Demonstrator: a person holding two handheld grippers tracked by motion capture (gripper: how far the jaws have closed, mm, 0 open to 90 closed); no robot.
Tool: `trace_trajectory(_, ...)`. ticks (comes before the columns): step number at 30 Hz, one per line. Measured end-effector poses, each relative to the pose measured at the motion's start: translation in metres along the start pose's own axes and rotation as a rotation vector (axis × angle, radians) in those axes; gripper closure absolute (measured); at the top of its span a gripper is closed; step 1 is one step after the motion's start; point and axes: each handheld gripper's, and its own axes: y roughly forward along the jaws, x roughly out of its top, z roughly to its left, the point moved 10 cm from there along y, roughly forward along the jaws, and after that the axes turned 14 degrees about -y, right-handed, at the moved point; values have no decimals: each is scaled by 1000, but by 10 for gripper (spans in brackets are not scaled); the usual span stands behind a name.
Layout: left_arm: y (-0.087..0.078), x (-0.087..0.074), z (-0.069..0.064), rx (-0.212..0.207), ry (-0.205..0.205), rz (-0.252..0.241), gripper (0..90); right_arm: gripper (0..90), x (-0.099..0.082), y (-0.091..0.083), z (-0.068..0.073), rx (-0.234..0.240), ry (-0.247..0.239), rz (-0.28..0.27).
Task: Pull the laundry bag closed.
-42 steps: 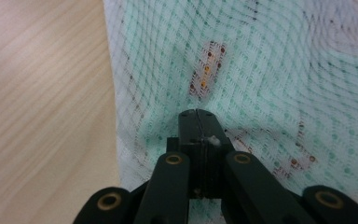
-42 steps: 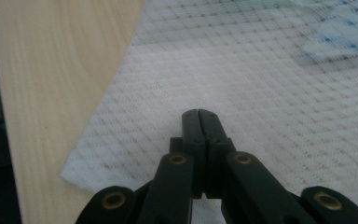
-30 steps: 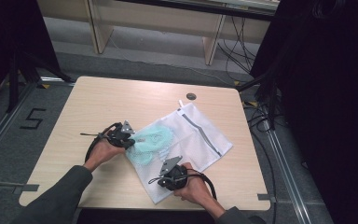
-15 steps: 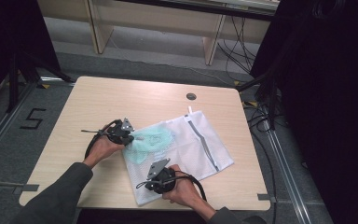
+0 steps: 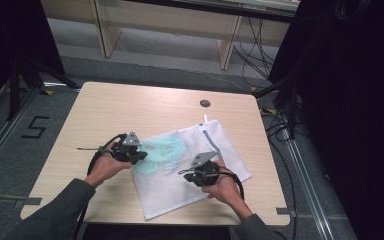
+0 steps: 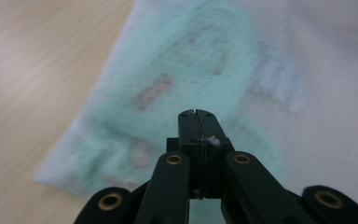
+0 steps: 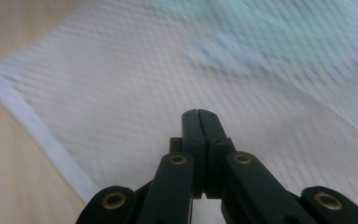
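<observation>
High view: white mesh laundry bag [image 5: 195,170] lies flat on the wooden table [image 5: 130,110], toward its near right part, with a mint-green garment [image 5: 160,152] showing through the mesh. Left gripper [image 5: 141,156] sits at the bag's left edge over the garment, jaws pressed together on nothing. Right gripper [image 5: 189,176] rests over the bag's middle, jaws likewise closed and empty.

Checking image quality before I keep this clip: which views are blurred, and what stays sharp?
Left gripper view: the mint garment inside the mesh bag is smeared, jaws crisp. Right gripper view: the bag's weave is soft and streaked, jaws sharp. High view: evenly lit table, dark surroundings, slightly soft.
</observation>
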Motion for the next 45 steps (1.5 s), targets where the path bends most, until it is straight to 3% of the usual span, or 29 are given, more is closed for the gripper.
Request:
trace_trajectory(2,-1,-10,-16,-31,40,21,895,900,-20,-5,-13,-31,35,36)
trace_trajectory(4,-1,-19,-27,-34,39,46,895,900,-29,-9,-21,-56,50,48)
trace_trajectory(5,1,-23,-27,-28,56,66,895,900,-32,-10,-24,-60,58,51)
trace_trajectory(6,2,-26,-28,-28,34,77,895,900,-36,-12,-25,-65,76,64)
trace_trajectory(9,7,-30,-20,-13,23,99,896,900,-41,-11,-29,-75,73,83)
trace_trajectory(10,7,-31,-16,-4,17,103,896,900,-42,-9,-27,-69,68,92)
trace_trajectory(11,7,-32,-15,-4,7,107,896,900,-45,-7,-27,-63,30,114)
trace_trajectory(12,7,-32,-13,-3,-2,104,896,900,-46,-5,-23,-56,49,129)
trace_trajectory(14,6,-33,-9,18,5,120,896,900,-45,-1,-19,-48,22,139)
trace_trajectory(15,5,-34,-6,31,27,133,896,900,-44,-1,-18,-47,10,141)
trace_trajectory(16,6,-35,-4,41,15,138,896,900,-42,0,-17,-41,-8,133)
trace_trajectory(17,6,-35,0,58,39,142,896,900,-42,0,-13,-33,9,141)
trace_trajectory(21,3,-36,10,78,36,153,896,900,-36,1,-1,0,-22,150)
trace_trajectory(22,2,-37,11,79,17,159,895,900,-31,3,6,21,-45,146)
trace_trajectory(24,-1,-37,18,103,30,167,896,900,-29,5,10,34,-40,144)
trace_trajectory(28,-5,-38,25,106,16,176,895,900,-20,10,19,53,-97,128)
trace_trajectory(30,-5,-38,27,116,17,164,895,900,-17,11,24,62,-102,125)
trace_trajectory(36,-11,-41,37,127,29,184,894,900,-6,17,36,84,-124,109)
trace_trajectory(45,-18,-48,41,143,25,186,882,900,-2,20,39,85,-140,102)
